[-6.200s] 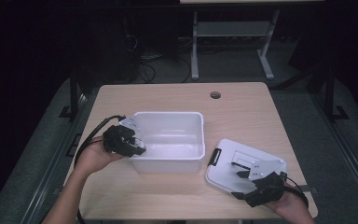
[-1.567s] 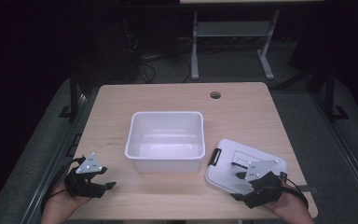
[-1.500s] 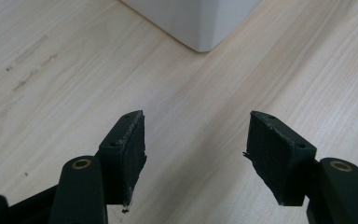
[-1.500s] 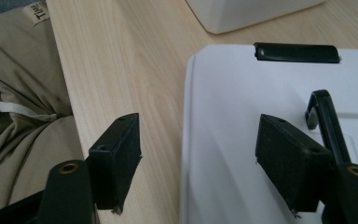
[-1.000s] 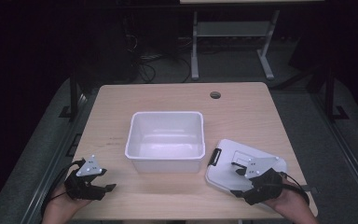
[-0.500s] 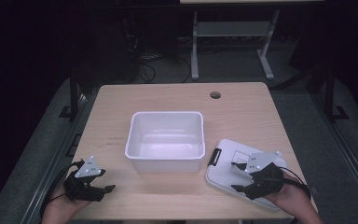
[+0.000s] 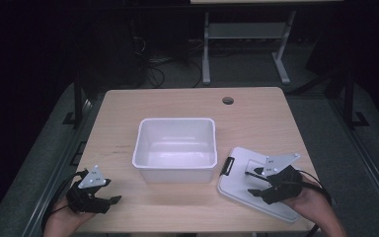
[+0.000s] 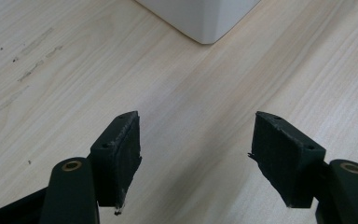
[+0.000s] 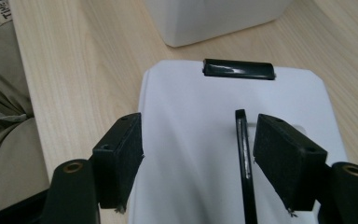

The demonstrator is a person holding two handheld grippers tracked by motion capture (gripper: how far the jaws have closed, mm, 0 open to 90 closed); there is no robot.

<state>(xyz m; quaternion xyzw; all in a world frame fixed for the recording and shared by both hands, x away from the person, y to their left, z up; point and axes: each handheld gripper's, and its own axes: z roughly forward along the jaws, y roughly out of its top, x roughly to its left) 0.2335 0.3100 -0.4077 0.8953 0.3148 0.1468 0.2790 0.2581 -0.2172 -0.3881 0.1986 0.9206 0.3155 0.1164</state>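
White lid point(image 7: 249, 185) flat on the table point(image 7: 177, 101), near the front right corner, just right of the white bin point(image 7: 175, 148) and apart from it. Black latch point(image 9: 238, 69) at the lid's edge facing the bin. Thin black handle point(image 9: 243, 158) upright on the lid's top, lying between the jaws of the right gripper point(image 7: 256, 182) and hard against the right-hand jaw; the left-hand jaw well off it, over bare white lid. Jaws wide open, gripping nothing, low over the lid. Left gripper point(image 7: 109, 201) near the front left corner, well apart from the lid. Jaws wide apart and empty over bare wood, a bin corner point(image 8: 205, 21) ahead of them.
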